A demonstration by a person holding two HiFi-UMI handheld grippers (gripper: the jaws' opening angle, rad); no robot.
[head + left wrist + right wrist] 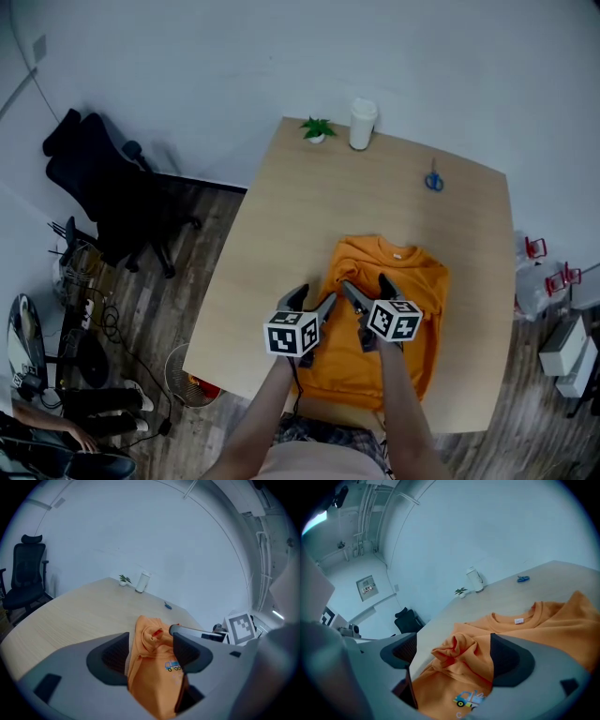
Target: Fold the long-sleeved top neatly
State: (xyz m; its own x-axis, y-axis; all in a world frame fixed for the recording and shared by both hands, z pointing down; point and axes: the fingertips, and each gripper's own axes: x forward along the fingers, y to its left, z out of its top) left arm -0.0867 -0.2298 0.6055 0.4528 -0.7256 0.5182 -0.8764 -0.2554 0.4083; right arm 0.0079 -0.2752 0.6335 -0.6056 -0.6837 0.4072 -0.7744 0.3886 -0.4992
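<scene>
1. The orange long-sleeved top (417,281) lies at lower centre of the table (309,206), with one sleeve (457,654) bunched on its chest.
2. The left gripper (316,302) and right gripper (367,289) hover with jaws apart, cloth between them unpinched.
3. The sleeve fold appears to be in hand; next, flatten the bunch.

Table (281,244) with top (408,281), scissors (433,179), plant (317,128), container (362,124)
</scene>
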